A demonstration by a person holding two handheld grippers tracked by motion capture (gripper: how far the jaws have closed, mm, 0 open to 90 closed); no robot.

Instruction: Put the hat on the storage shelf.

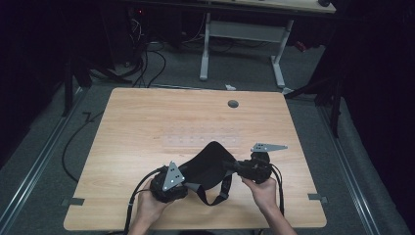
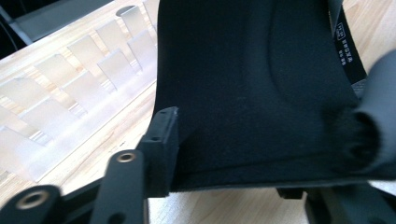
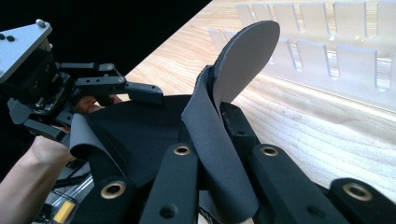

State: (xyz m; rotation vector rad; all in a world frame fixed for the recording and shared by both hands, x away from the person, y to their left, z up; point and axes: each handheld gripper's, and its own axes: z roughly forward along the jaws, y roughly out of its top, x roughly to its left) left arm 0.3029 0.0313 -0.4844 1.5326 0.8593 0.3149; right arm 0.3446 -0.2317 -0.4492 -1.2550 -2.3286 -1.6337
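Note:
A black padded fabric piece [image 1: 208,164] with grey webbing straps [image 1: 215,196] lies near the front edge of the wooden table [image 1: 147,122], between my two grippers. My left gripper [image 1: 188,180] sits at its left end. In the left gripper view the dark cloth [image 2: 252,84] spans the space between the jaws of my left gripper [image 2: 229,158], which stand visibly apart. My right gripper [image 1: 229,165] is at the right end. In the right gripper view my right gripper [image 3: 219,123] is shut on an upright grey flap [image 3: 243,60] of the cloth. The left gripper's upper finger [image 3: 140,92] rests over the cloth's far edge.
A clear plastic slotted rack [image 2: 70,93] [image 3: 336,56] lies flat on the table just beyond the cloth. A round cable hole [image 1: 233,104] is near the table's far edge. Cables [image 1: 142,68] and a white desk frame [image 1: 244,34] stand on the floor behind.

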